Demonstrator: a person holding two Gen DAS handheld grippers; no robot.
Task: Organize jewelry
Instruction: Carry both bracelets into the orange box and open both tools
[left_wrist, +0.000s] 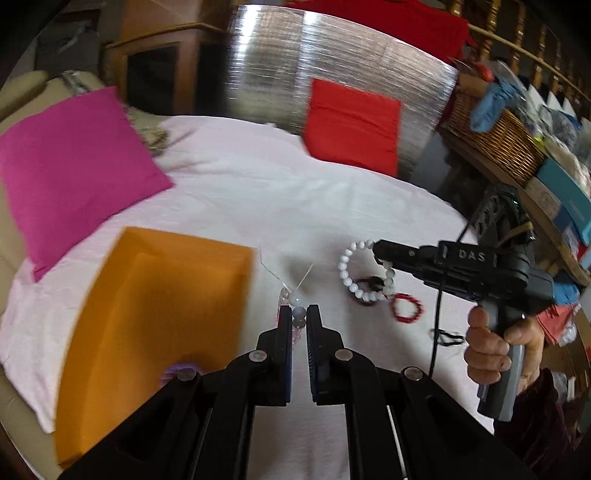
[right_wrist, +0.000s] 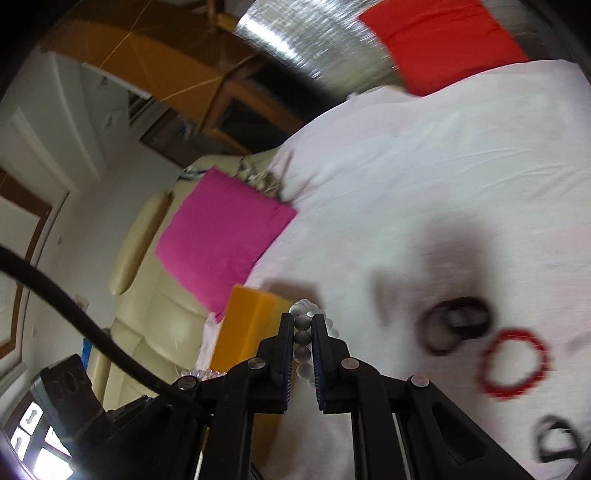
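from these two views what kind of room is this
Probably a lived-in living room at home: a cream sofa with a pink cushion, a wicker basket on a cluttered shelf, and a cloth-covered table set up for sorting jewelry.

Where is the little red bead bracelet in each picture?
Left wrist view: the small red beaded bracelet lies on the white cloth, right of centre, below the right gripper that holds a white bead bracelet.
Right wrist view: the red bracelet lies at lower right on the cloth, blurred, just below a dark ring bracelet.
Shared landmark: the orange box, left of the jewelry in both.
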